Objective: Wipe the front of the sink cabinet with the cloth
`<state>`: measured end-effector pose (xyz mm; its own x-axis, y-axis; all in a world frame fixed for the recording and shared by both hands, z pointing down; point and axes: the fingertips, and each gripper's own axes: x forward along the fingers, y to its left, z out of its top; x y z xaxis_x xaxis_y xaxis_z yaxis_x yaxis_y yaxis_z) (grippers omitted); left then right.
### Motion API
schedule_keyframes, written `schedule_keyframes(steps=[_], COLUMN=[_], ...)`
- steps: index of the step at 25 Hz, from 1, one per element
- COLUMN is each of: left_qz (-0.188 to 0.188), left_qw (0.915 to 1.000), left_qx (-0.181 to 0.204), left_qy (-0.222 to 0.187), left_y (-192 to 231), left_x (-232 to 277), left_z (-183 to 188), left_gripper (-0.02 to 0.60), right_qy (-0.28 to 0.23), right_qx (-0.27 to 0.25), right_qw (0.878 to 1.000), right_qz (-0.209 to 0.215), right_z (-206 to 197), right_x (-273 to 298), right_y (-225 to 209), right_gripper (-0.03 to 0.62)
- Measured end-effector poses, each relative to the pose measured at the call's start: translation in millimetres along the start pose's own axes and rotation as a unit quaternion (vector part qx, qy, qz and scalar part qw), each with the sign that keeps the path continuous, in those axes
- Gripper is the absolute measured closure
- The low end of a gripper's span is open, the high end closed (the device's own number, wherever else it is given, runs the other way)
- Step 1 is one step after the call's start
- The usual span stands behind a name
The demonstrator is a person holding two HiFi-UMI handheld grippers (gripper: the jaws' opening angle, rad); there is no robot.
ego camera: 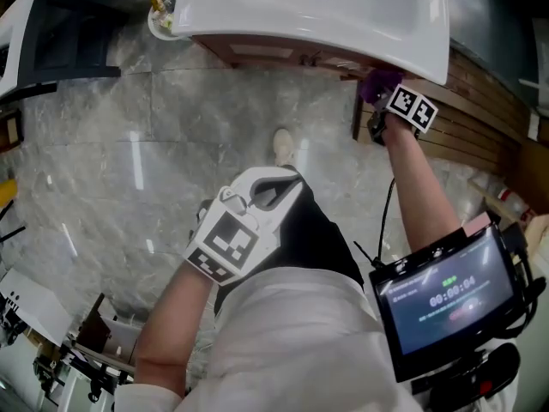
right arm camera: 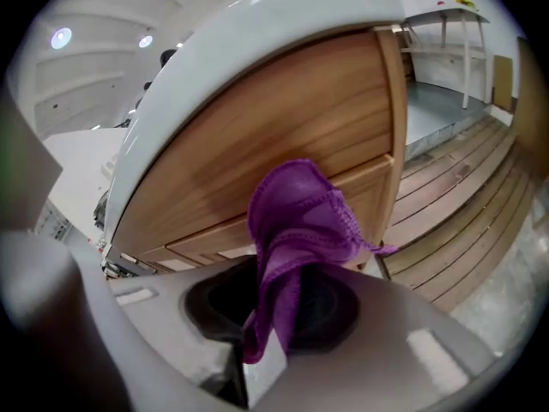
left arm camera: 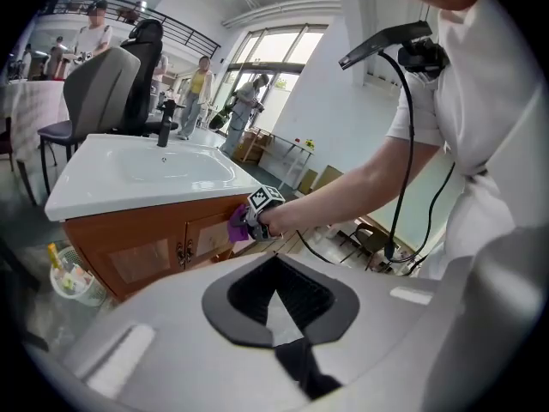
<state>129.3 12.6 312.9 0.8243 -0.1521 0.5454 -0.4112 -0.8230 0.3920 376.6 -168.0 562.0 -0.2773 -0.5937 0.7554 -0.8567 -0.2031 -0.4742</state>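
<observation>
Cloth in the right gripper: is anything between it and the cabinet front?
Nothing visible. The right gripper holds the purple cloth right up at the wooden cabinet front, near its corner under the sink, with no object between them.

On the small screen [ego camera: 450, 294] — a blurred timer, seemingly 00:00:04 — nothing else legible.

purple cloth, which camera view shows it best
The right gripper view: the purple cloth fills the centre, pinched in the right gripper before the cabinet front. The head view shows only a scrap under the basin rim; the left gripper view, a small distant patch.
</observation>
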Motion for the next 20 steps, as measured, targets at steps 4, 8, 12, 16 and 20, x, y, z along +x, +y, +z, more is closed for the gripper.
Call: schedule_keyframes(steps=[4, 8, 12, 16, 20], left_qz=[0.010, 0.019, 0.028, 0.038, 0.051], left_qw=[0.9999, 0.9996, 0.9991, 0.9984, 0.9975], left_qx=[-0.005, -0.012, -0.021, -0.029, -0.036], left_qy=[-0.008, -0.016, -0.022, -0.028, -0.034], left_y=[5, 8, 12, 17, 19], left_x=[-12, -26, -38, -50, -61], left_z=[-3, -10, -18, -26, -34], left_gripper=[0.575, 0.575, 0.575, 0.575, 0.575], right_qy=[0.012, 0.021, 0.035, 0.048, 0.059], right_qx=[-0.018, -0.036, -0.062, -0.083, -0.106], right_qw=[1.000, 0.999, 0.996, 0.994, 0.990], right_qz=[0.014, 0.028, 0.044, 0.060, 0.077], right_z=[-9, -21, -33, -44, -52], right_x=[12, 23, 36, 48, 58], right_y=[27, 58, 90, 120, 150], right_gripper=[0.513, 0.513, 0.513, 0.513, 0.513])
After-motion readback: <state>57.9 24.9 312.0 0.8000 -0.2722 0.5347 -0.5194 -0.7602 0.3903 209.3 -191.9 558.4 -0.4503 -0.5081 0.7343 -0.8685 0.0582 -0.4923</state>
